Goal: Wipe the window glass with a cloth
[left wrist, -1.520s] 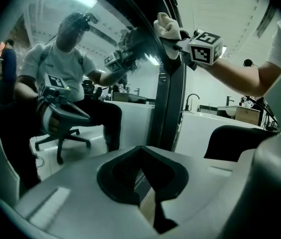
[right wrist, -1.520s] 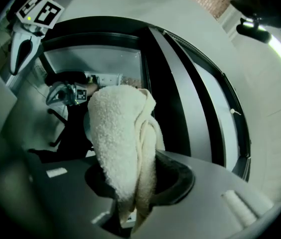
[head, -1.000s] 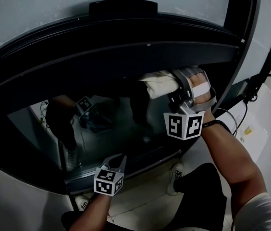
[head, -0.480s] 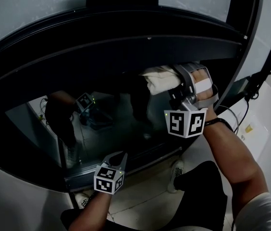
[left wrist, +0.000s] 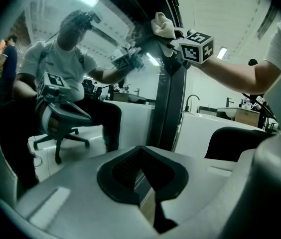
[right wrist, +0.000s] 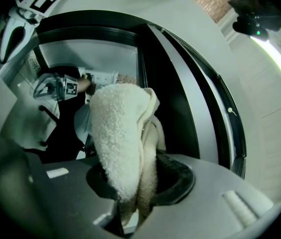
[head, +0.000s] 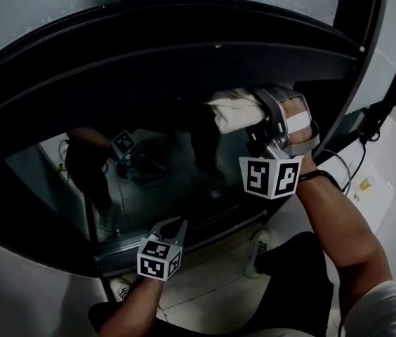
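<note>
At the lower edge of the window, my left gripper [head: 175,225] hangs just in front of the bottom frame rail. Its jaws are pressed together with nothing between them, as the left gripper view confirms [left wrist: 141,176]. It is well apart from the cloth, which sits up and to its right.

The window glass [head: 149,188] fills the middle of the head view, dark and mirror-like. It gives back my own seated reflection with both tongs raised, and the same reflection shows in the left gripper view [left wrist: 75,59]. The black window frame [head: 184,55] arches over the pane along its top edge.

Toward the upper right corner of the pane, right under that top rail, a cream, fleecy cloth [head: 232,116] is bunched against the glass. My right gripper [head: 258,121] has it pinched. In the right gripper view [right wrist: 136,195] the jaws are clamped on the folded cloth [right wrist: 120,133], which stands up out of them in a thick wad and hides the tips. Past the wad that view shows the pane [right wrist: 88,59] to the left and the dark upright of the frame [right wrist: 168,98] to the right. Whether the cloth presses flat on the glass or only rests at the frame's edge cannot be told.

Right of the frame, a white counter [head: 387,188] runs along the wall with a black cable [head: 387,111] trailing above it. Pale floor tiles [head: 212,283] show below the window.
</note>
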A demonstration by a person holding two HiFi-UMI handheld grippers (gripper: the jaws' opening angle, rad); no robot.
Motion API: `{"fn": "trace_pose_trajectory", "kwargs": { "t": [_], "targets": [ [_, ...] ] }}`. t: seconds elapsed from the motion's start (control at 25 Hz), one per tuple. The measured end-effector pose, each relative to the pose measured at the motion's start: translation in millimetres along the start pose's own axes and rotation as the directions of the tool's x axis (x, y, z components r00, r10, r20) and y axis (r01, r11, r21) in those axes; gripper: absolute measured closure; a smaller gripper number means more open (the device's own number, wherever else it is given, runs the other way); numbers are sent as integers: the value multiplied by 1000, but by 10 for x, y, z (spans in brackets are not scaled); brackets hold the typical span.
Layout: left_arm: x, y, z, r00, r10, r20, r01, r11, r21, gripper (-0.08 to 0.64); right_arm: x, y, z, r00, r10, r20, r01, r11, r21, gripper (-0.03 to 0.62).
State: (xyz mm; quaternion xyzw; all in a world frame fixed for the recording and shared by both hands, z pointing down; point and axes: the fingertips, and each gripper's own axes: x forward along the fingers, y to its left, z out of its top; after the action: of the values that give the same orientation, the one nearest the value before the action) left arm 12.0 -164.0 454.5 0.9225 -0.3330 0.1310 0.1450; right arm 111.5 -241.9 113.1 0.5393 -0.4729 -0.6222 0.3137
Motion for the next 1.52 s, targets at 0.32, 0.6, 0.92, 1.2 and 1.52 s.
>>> {"fn": "trace_pose_trajectory", "kwargs": {
  "t": [0.32,0.6,0.92,1.2,1.52],
  "targets": [
    [-17,-19,3,1000,0,-4,0,1000,-1,543,-23,15,7,1000,-10,-5,11,1000,14,491],
    [-18,-14,-25,1000,0,-8,1,1000,4,543,-62,54,27,1000,-22,1,22,1000,18,492],
    [-8,0,-35,1000,-4,-15,4,1000,3,543,-71,111,31,1000,-23,-2,23,999,33,492],
    [22,19,-102,1000,-7,-9,7,1000,13,543,-177,268,56,1000,-26,1,26,999,39,494],
    [33,52,-140,1000,-9,-22,9,1000,17,543,-208,359,91,999,-33,0,33,997,62,494]
  ]
}}
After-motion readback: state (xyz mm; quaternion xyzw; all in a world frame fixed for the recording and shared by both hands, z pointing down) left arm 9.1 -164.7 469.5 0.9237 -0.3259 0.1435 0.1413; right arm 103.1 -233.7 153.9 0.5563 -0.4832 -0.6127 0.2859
